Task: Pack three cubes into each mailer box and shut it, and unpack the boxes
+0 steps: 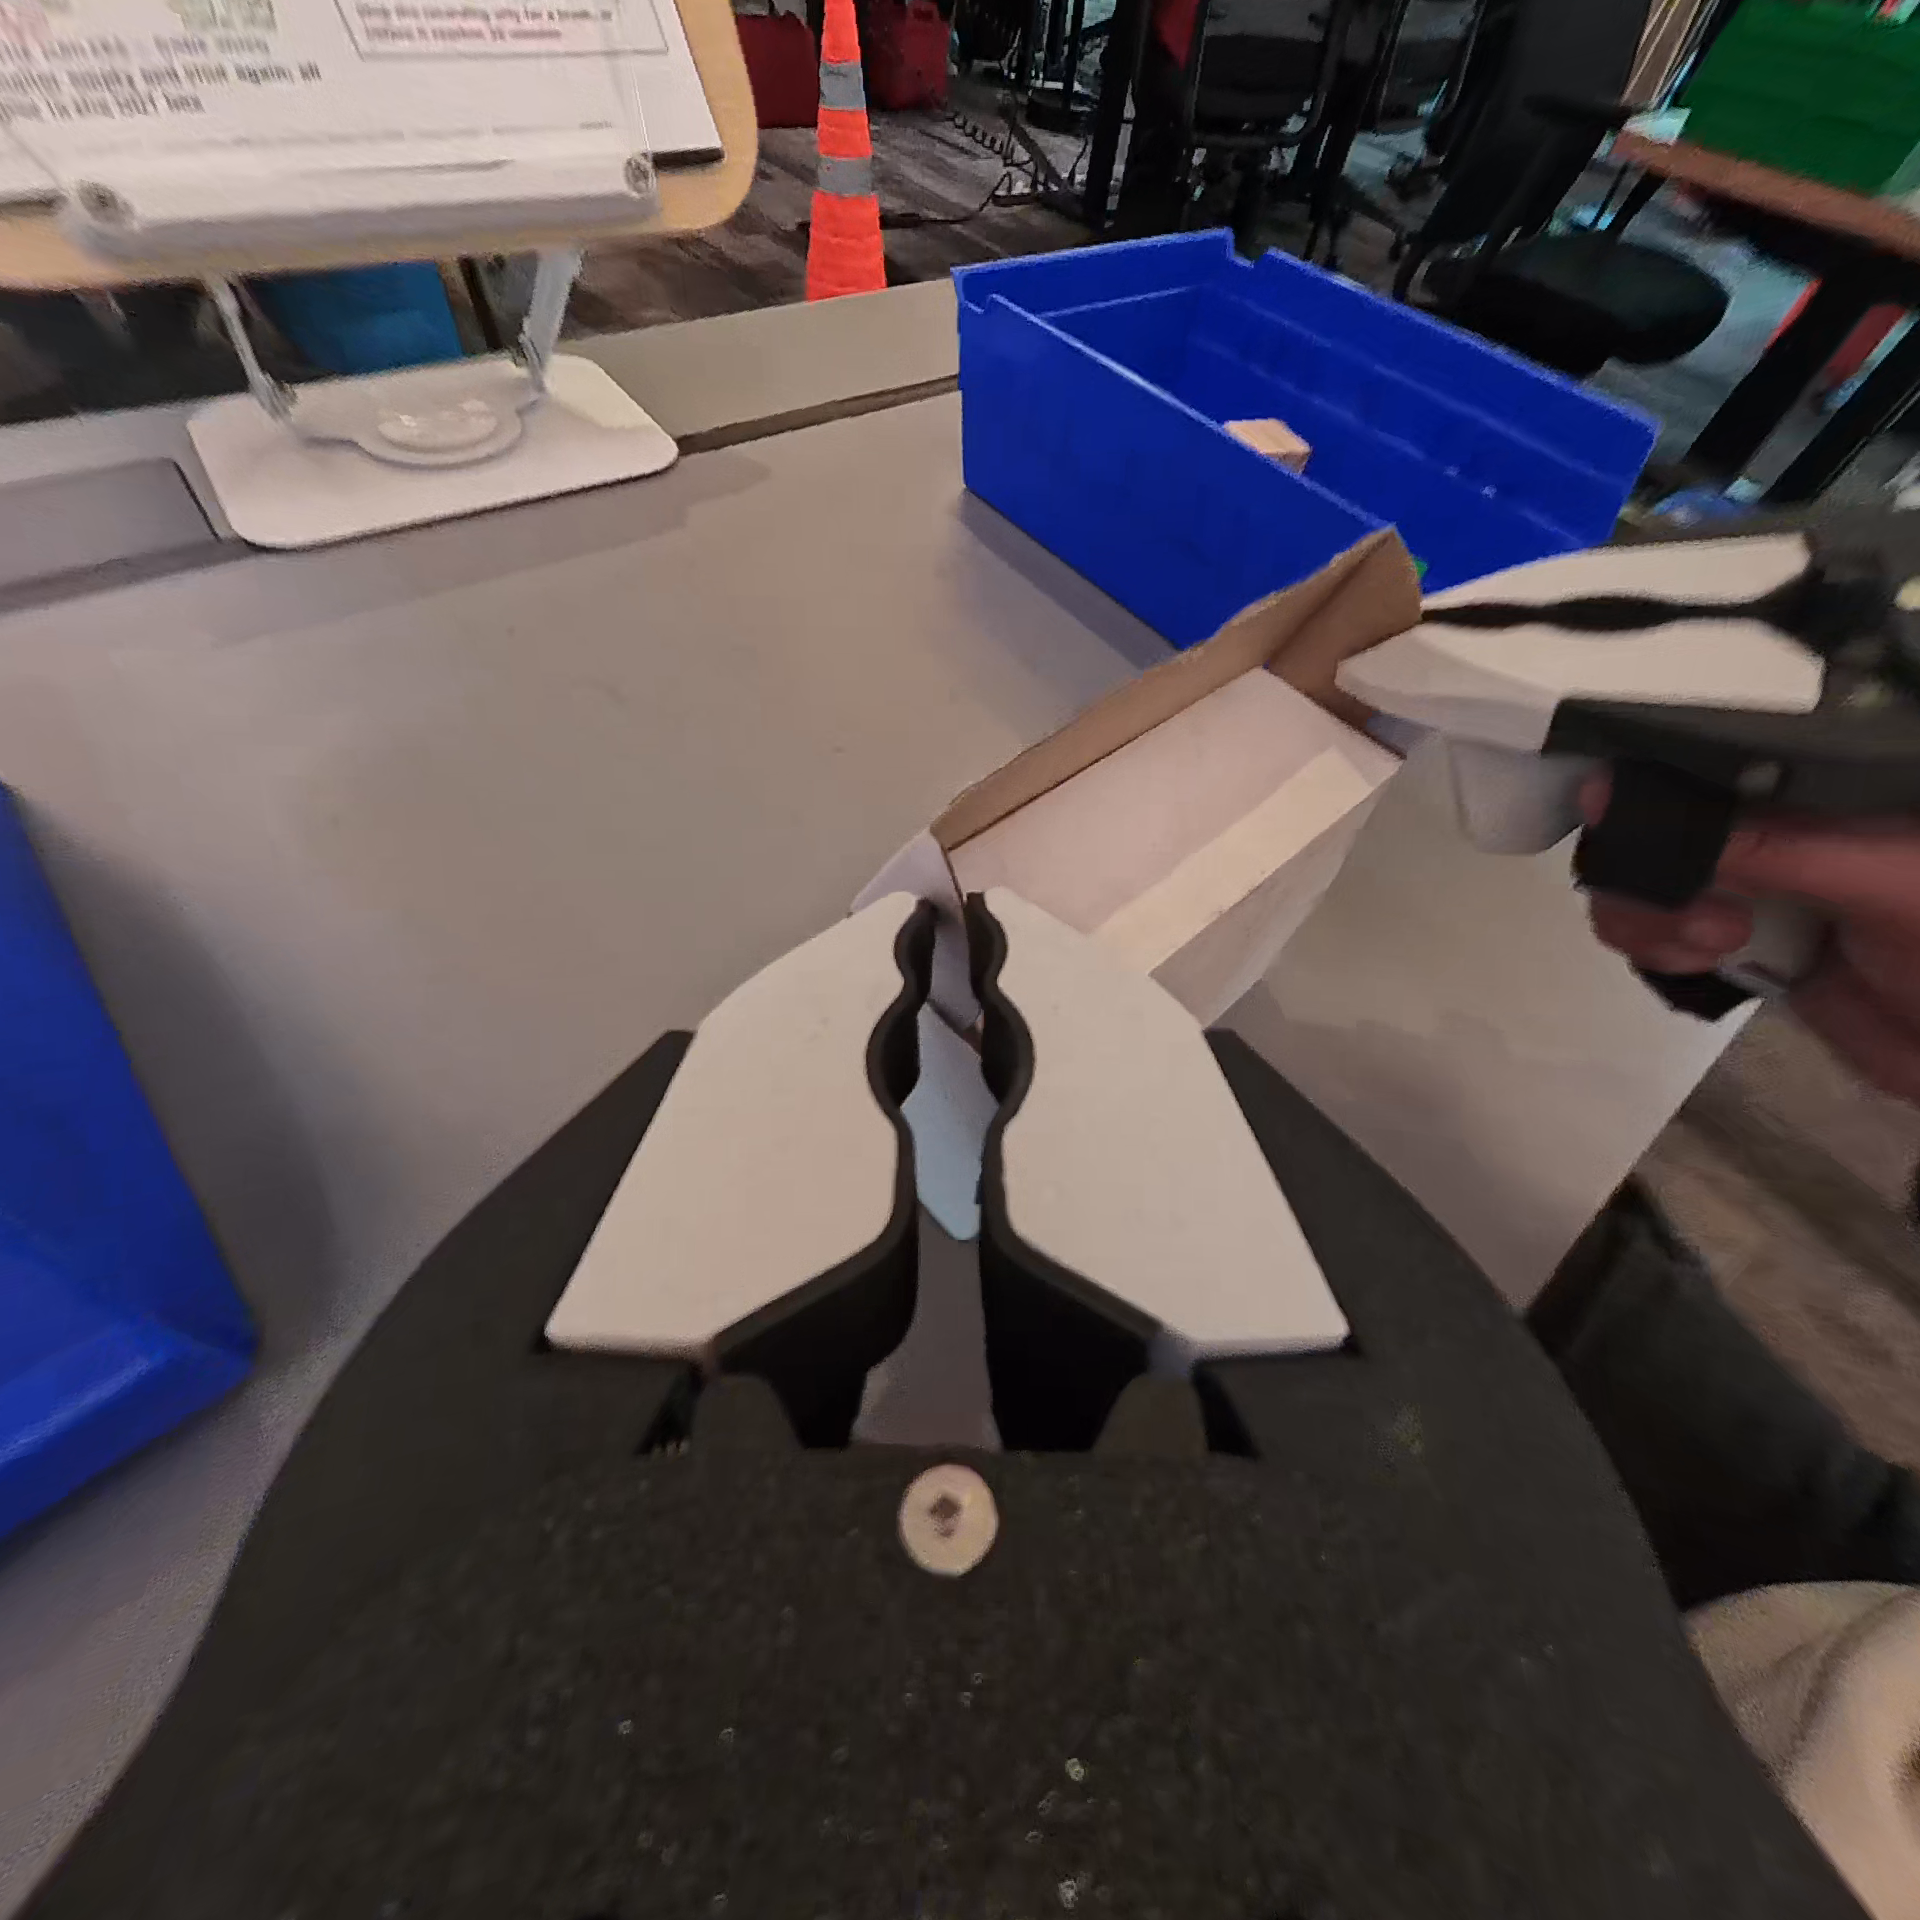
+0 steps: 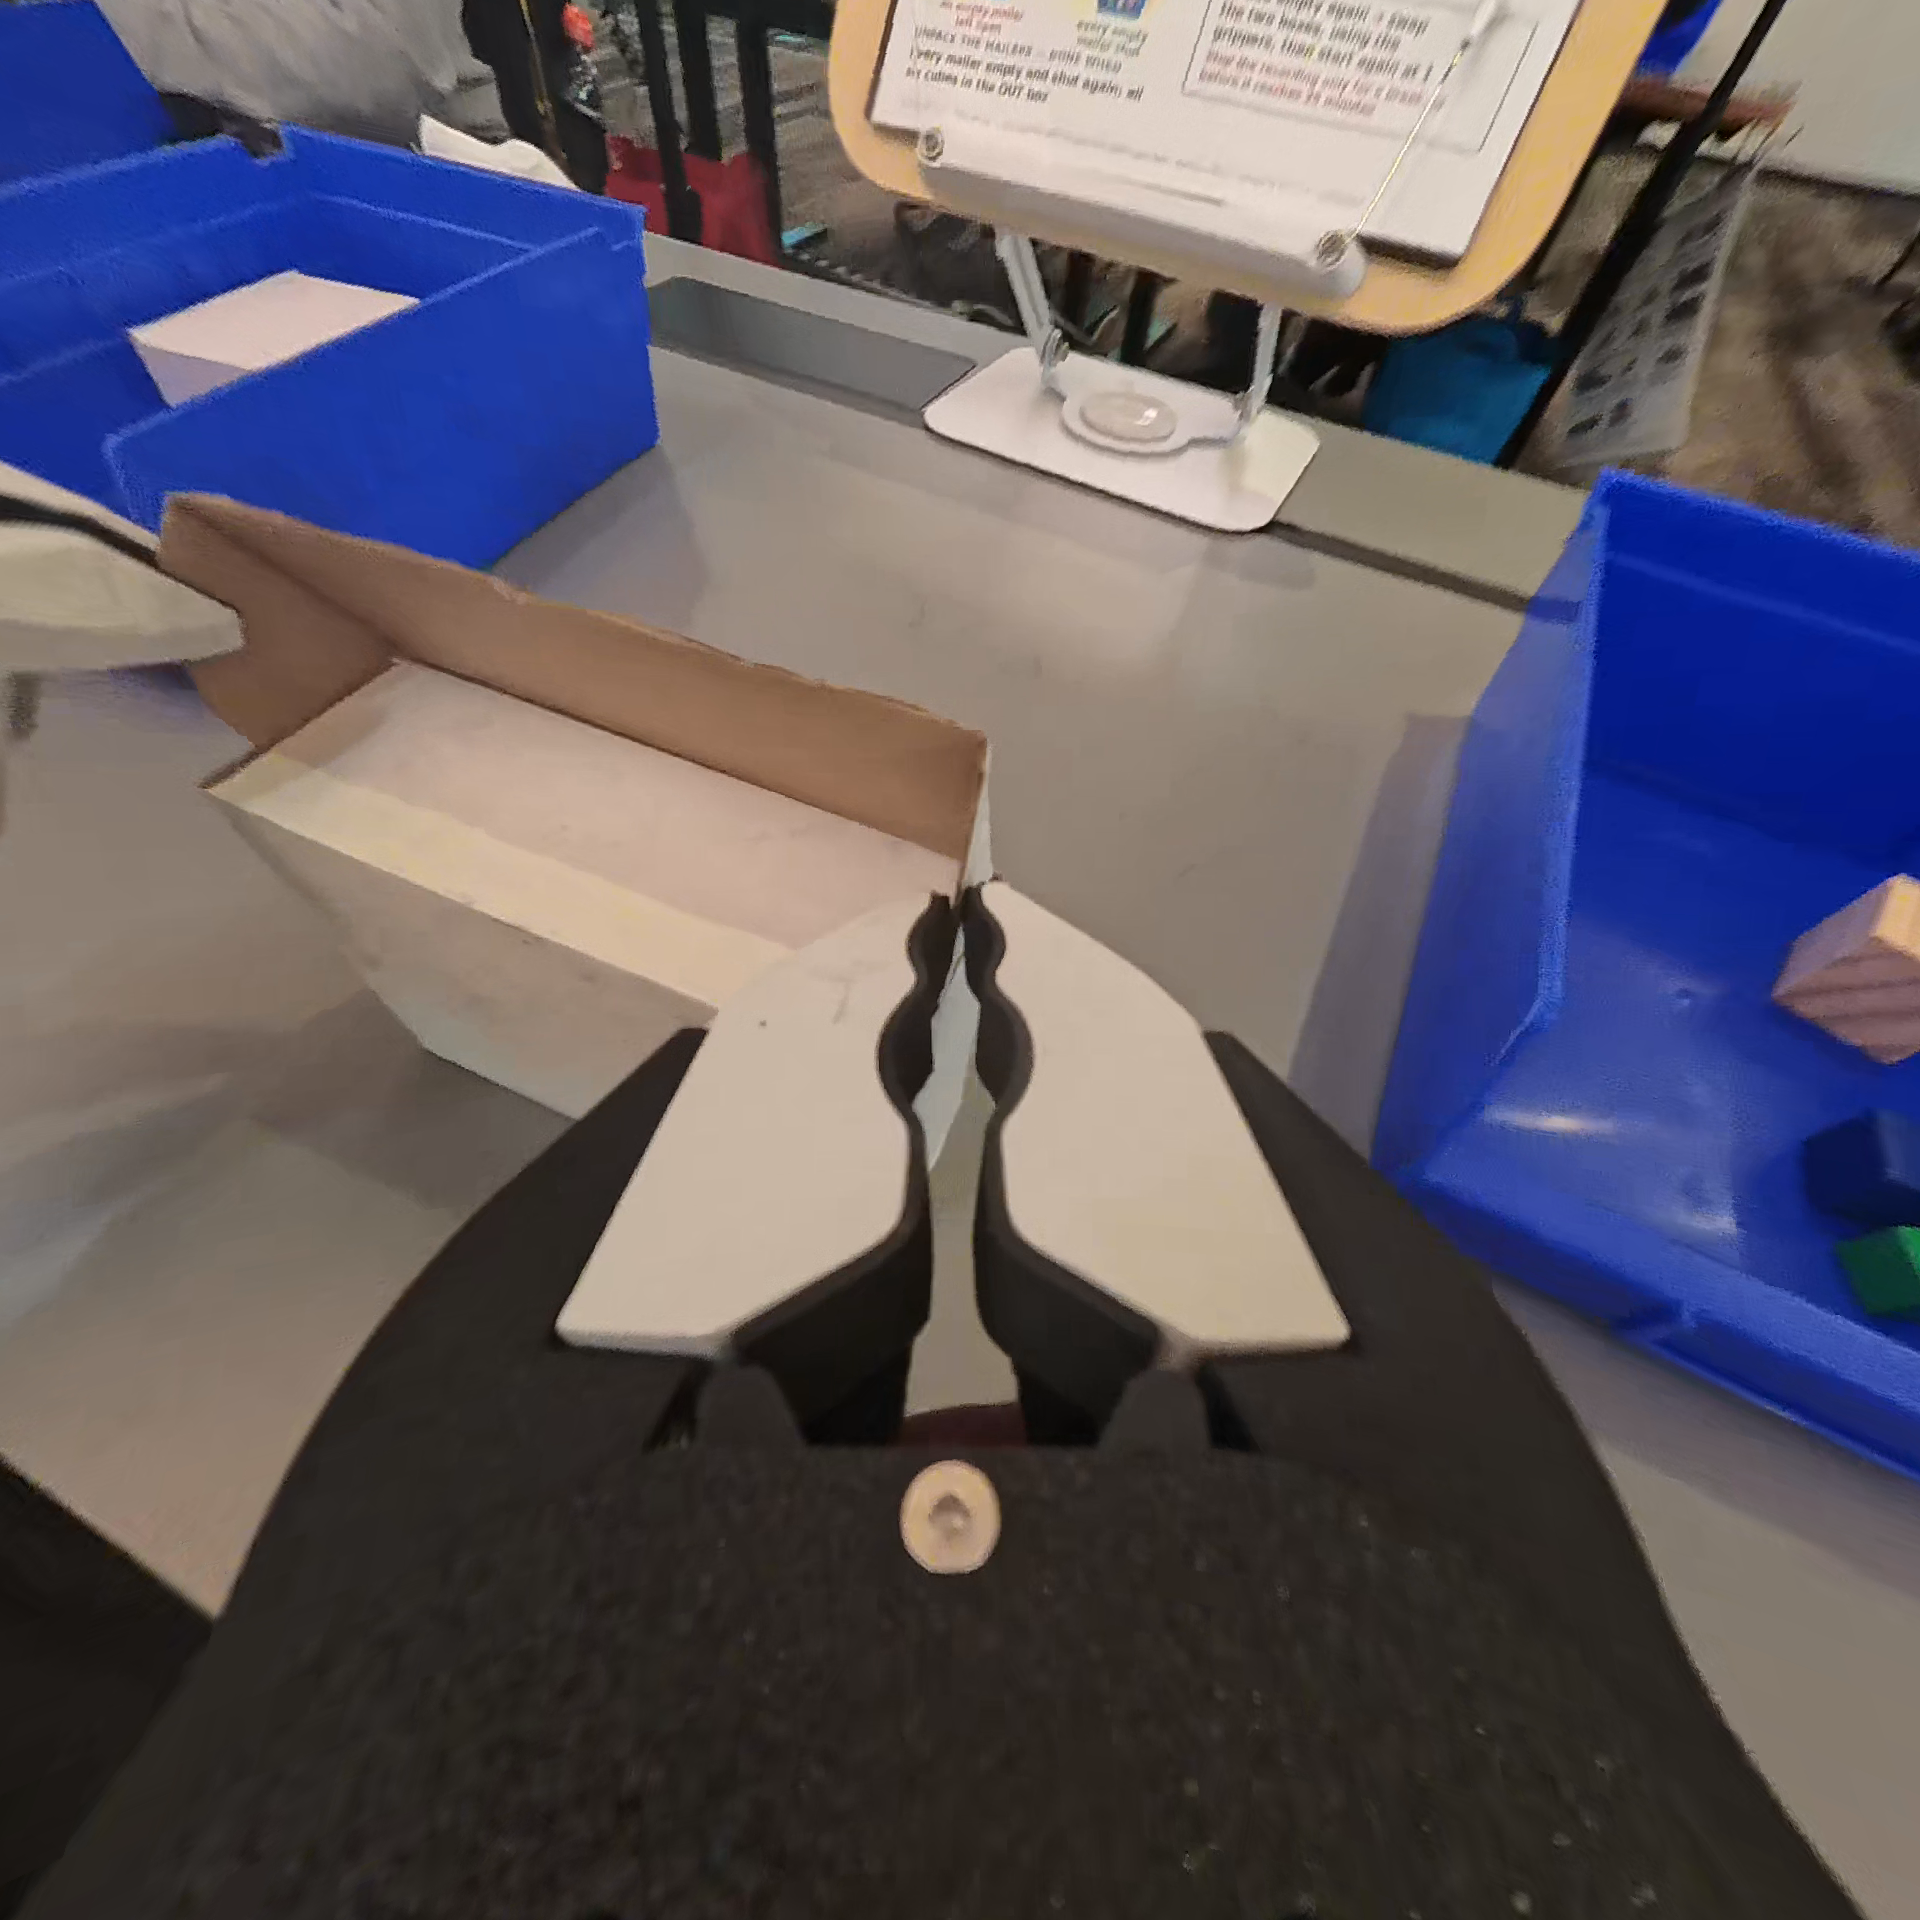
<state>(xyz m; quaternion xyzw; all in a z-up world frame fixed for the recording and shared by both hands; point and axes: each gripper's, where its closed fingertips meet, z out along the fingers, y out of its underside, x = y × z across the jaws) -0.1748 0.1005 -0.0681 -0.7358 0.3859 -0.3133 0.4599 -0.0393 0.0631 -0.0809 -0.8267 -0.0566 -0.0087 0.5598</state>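
Mailer box (image 2: 582,831) held tilted above surface (image 2: 1143,675), long axis spanning between both grippers. Left gripper (image 1: 948,914) and right gripper (image 2: 961,902) jaws pinched narrow on opposite side flaps, lid flap upright.

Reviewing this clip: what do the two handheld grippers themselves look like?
Both match: the left gripper and right gripper each have two broad white fingers with black wavy inner pads, set in a speckled black body with one pale screw at centre. From the side, the right gripper shows a black pistol-style handle. No cables show; no sleeve is clearly visible.
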